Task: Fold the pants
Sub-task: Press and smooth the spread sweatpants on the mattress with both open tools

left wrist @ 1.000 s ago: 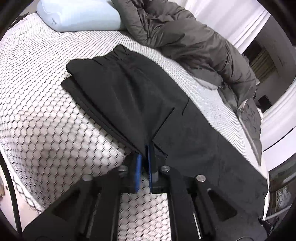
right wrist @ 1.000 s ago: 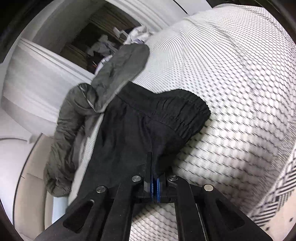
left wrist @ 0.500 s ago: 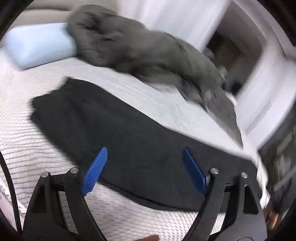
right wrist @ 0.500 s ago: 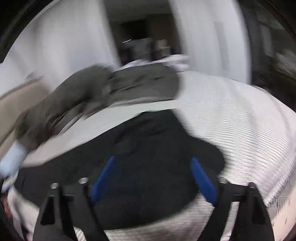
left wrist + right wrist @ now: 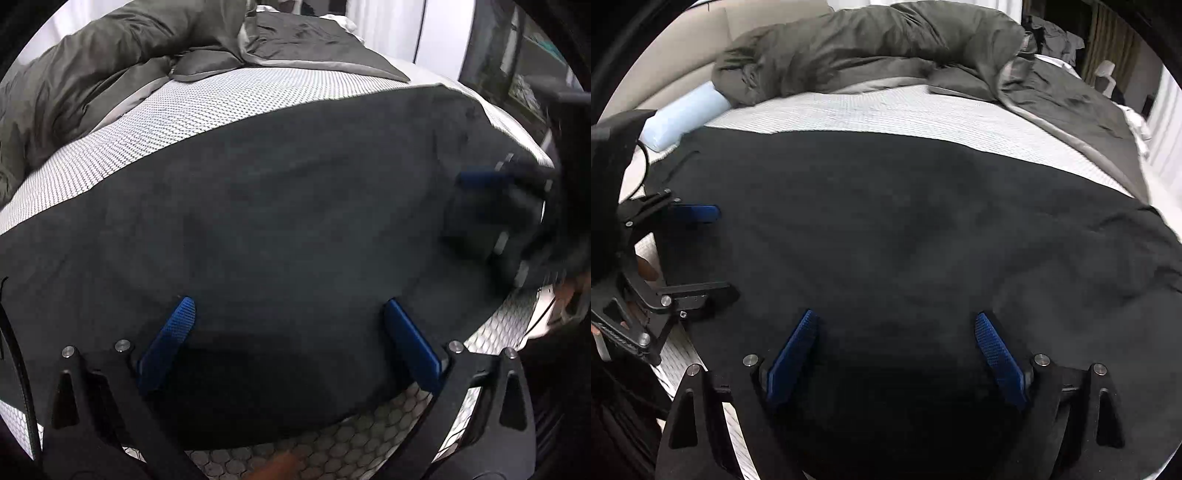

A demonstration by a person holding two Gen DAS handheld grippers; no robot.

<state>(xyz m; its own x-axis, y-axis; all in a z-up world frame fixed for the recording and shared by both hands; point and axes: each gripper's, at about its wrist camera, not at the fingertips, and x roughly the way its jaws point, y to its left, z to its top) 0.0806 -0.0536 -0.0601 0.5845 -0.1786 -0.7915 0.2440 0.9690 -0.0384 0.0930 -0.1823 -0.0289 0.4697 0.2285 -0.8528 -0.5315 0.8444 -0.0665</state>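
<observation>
Between your left gripper (image 5: 288,325)'s blue pads, spread wide and just opened, nothing is held; the black pants (image 5: 295,206) lie flat right beneath them. Your right gripper (image 5: 895,339) has likewise just opened and is empty above the same cloth. Outward, the pants run long across both views on the patterned bed (image 5: 886,114), the left hand toward the pillow (image 5: 683,114) end, the right toward the other. Neither is nearer, I judge. Beyond lies a grey duvet (image 5: 871,44). No containers are visible.
</observation>
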